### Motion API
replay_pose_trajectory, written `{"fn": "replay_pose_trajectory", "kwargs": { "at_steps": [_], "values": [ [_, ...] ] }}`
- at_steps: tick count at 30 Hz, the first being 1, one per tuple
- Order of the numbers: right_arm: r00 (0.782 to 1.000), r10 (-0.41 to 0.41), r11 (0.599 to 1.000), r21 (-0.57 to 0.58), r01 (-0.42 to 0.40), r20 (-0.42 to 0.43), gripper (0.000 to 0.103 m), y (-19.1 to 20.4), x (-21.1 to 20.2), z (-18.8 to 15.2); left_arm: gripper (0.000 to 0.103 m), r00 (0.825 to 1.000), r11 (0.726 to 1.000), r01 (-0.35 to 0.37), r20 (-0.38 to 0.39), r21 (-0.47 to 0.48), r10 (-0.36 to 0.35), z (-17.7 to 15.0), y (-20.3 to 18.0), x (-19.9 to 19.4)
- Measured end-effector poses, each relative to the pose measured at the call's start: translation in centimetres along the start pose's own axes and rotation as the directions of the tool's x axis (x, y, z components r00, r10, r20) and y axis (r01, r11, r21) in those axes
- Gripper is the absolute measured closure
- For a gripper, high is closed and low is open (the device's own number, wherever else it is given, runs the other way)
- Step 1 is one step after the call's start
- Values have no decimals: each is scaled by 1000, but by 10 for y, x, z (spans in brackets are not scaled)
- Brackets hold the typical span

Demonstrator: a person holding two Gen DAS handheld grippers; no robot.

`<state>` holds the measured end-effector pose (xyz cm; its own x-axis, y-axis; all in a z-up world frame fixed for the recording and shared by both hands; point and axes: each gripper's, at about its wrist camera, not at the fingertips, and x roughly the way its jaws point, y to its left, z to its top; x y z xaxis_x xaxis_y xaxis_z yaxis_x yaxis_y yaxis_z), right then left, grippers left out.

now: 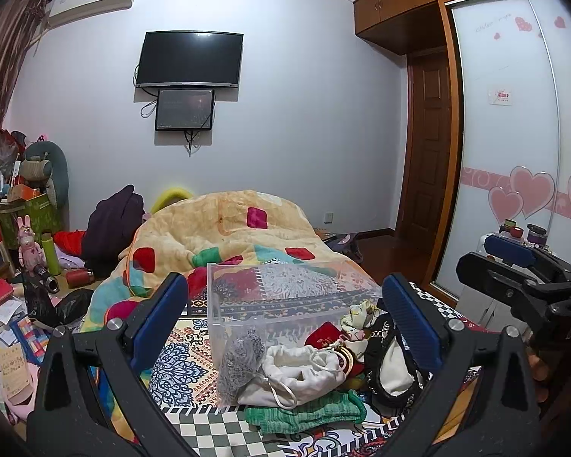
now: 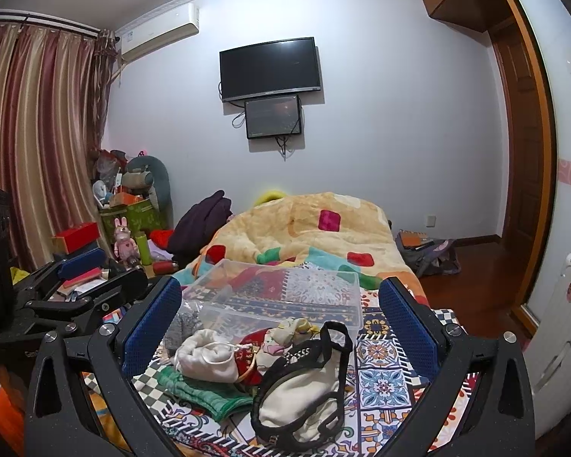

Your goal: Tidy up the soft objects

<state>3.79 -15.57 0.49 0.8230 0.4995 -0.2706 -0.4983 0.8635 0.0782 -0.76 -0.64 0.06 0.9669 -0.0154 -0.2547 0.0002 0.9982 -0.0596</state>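
Note:
A heap of soft things lies on the patterned bed cover: a white drawstring pouch (image 1: 300,375) (image 2: 209,358), a grey mesh pouch (image 1: 240,361) (image 2: 182,323), a green knitted cloth (image 1: 304,413) (image 2: 205,390), a red pouch (image 1: 321,339) (image 2: 249,361), a floral sock (image 1: 358,316) (image 2: 285,337) and a cream bag with black trim (image 1: 390,369) (image 2: 300,400). A clear plastic box (image 1: 285,297) (image 2: 278,297) stands just behind them. My left gripper (image 1: 285,327) is open above the heap. My right gripper (image 2: 281,323) is open above it too, and also shows in the left wrist view (image 1: 510,251).
A crumpled yellow quilt (image 1: 224,236) (image 2: 304,228) lies behind the box. Cluttered boxes and toys (image 1: 26,228) (image 2: 125,228) stand left of the bed. A wardrobe with sliding doors (image 1: 514,133) and a wooden floor (image 2: 468,278) are on the right.

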Motion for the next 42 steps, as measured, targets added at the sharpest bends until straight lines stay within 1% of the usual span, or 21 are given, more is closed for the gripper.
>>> {"fn": "replay_pose_trajectory", "kwargs": {
  "at_steps": [42],
  "values": [
    [1000, 11, 1000, 2, -11, 3, 0, 3, -1, 0, 0, 1000, 1000, -1, 19, 19, 1, 5, -3, -9]
  ]
}}
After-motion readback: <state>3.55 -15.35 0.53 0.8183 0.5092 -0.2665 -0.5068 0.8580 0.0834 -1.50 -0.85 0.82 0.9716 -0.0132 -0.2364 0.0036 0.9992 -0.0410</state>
